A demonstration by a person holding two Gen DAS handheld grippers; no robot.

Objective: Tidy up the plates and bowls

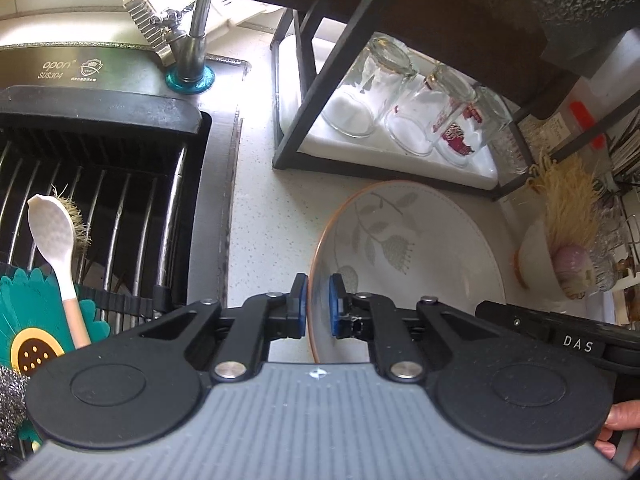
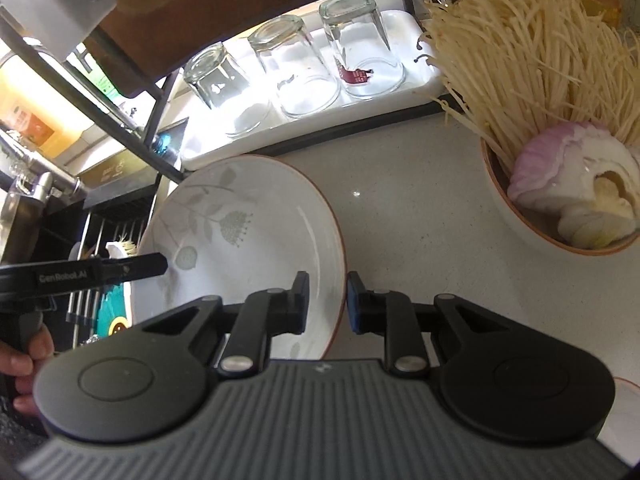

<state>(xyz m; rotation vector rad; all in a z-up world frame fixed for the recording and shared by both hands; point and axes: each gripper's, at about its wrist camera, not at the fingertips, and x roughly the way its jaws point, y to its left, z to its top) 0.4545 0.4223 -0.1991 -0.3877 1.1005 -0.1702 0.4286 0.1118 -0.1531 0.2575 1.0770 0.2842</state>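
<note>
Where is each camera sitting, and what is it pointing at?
Left wrist view: sits on the left gripper, looking down along its fingers at the plate whose rim it pinches, with the sink rack beside; part of a hand shows at the lower right.
Right wrist view: sits on the right gripper, looking down at the same plate's other edge and a bowl of mushrooms; a hand shows at the lower left.
Shared: the plate, the upside-down glasses and the counter.
</note>
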